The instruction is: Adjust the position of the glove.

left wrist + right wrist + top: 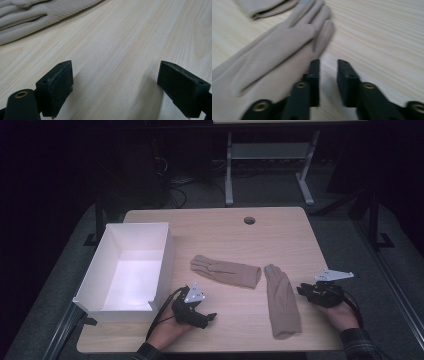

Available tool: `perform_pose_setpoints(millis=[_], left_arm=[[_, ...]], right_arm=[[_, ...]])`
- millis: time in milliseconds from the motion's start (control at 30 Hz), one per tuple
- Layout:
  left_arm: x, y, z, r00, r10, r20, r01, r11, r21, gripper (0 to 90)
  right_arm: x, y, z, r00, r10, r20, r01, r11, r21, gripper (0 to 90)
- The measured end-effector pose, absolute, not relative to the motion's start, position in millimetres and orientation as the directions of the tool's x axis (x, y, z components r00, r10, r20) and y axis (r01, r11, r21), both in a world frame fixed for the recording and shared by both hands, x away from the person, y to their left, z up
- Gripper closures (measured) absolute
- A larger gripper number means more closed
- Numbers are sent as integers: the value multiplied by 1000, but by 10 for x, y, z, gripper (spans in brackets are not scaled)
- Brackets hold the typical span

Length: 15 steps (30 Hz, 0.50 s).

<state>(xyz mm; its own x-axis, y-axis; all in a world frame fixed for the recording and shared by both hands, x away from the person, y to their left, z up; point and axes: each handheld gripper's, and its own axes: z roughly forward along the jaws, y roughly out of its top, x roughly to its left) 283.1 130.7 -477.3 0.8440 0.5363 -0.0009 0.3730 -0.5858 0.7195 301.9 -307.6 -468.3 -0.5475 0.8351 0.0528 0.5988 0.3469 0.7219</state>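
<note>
high view: two beige gloves lie flat, one glove mid-table, the other glove beside my right gripper. its jaws stand slightly parted, empty, aimed at that glove's edge, i judge to pinch it. left gripper wide apart, empty, near the white box.

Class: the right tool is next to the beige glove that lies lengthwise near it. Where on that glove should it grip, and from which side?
Probably the long edge nearest the right tool, at the palm of the glove. It lies flat, so come in low from the right and pinch up a fold; the jaws stand slightly apart beside it, holding nothing.
</note>
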Motion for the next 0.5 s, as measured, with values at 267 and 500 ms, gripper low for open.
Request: perform_pose_setpoints(millis=[267, 500], left_arm=[[2831, 1307, -4773, 844, 536, -1, 373, -586, 719, 126], [2831, 1307, -4773, 843, 537, -1, 374, -585, 720, 126]], right_arm=[[3090, -3127, -4749, -478, 876, 60, 627, 292, 722, 271], [3128, -3150, -4796, -444, 894, 56, 647, 277, 710, 166]])
